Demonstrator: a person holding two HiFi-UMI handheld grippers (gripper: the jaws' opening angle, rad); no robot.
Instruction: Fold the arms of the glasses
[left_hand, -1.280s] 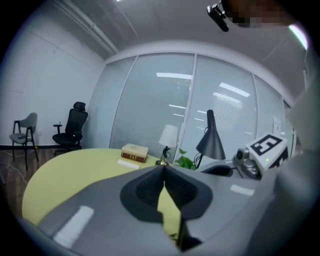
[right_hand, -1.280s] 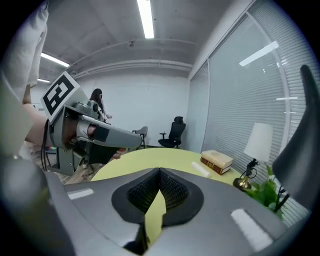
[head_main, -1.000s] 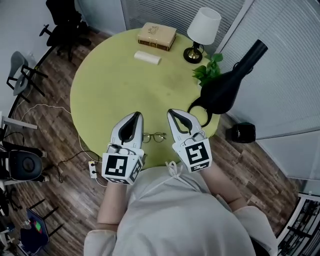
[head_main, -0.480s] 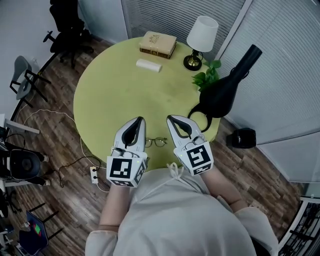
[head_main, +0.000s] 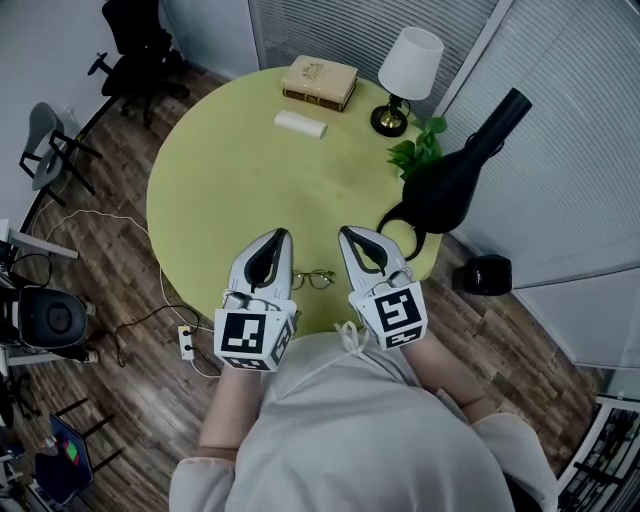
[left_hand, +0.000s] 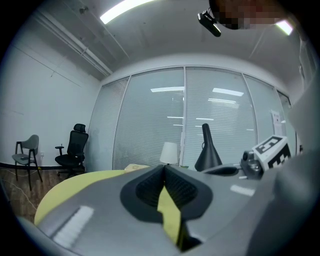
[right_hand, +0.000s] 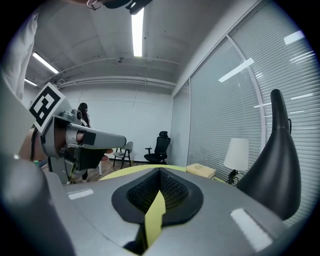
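Thin wire-rimmed glasses lie on the round yellow-green table near its front edge, arms spread. They sit between my two grippers and below them. My left gripper hovers just left of the glasses, its jaws together and nothing held. The right gripper hovers just right of them, also shut and empty. In the left gripper view the left gripper shows its jaws meeting at the tip. The right gripper looks the same in its own view. Neither gripper view shows the glasses.
At the table's far side lie a tan book and a small white case. A white-shaded lamp, a green plant and a tall black vase stand at the right edge. Chairs stand on the floor at left.
Both grippers have kept their places beside the glasses. Only the head camera's framing has shifted slightly.
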